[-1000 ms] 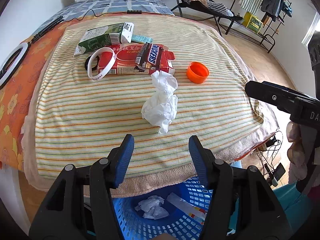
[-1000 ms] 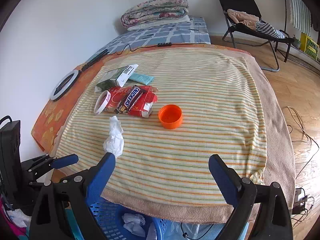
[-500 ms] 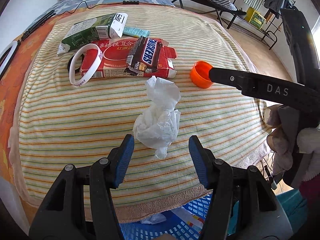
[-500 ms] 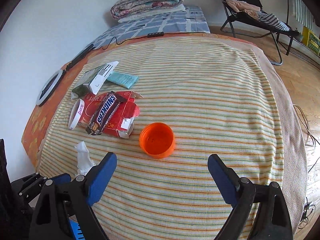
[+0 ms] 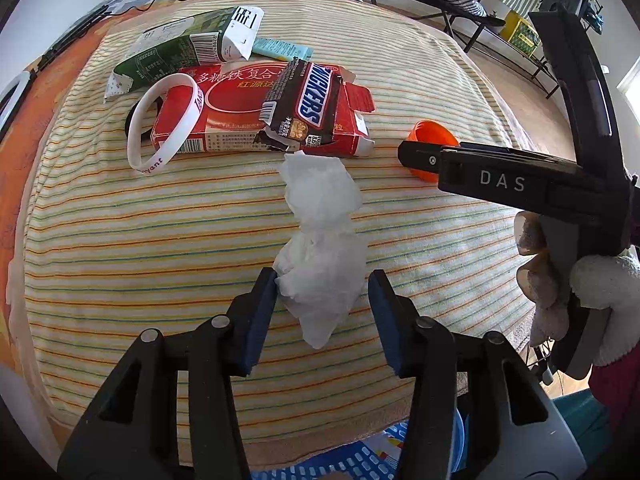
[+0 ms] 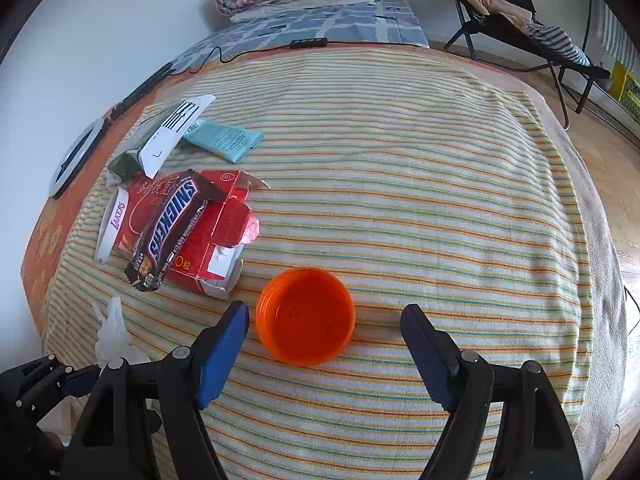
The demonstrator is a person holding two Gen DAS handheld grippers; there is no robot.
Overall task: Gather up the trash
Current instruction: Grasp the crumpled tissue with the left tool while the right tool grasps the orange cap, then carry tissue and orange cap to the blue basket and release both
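Covering the whole surface is a striped yellow-and-orange towelling cloth (image 6: 420, 184), with the litter gathered toward its left side. Biggest is the flattened red cardboard box (image 5: 236, 120), stiff enough to take by an edge; a crumpled green carton (image 5: 176, 50) lies behind it, a brown Snickers wrapper (image 5: 304, 106) on top, and a white rubber wristband (image 5: 164, 124) leans on its end. Nearer, the crumpled white tissue (image 5: 320, 252) lies between the spread fingers of the left gripper (image 5: 322, 312), one finger just at its edge, not yet pinched. It looks feather-light and soft, so it should squash and hold if taken across its thick lower bunch. The orange plastic cap (image 6: 305, 316) sits open side up in front of the right gripper (image 6: 324, 344), whose fingers stand wide apart and empty. Rigid, light and probably smooth, it seems best gripped across its rim. Only a sliver of the blue plastic basket (image 5: 352, 466) shows below the cloth's edge
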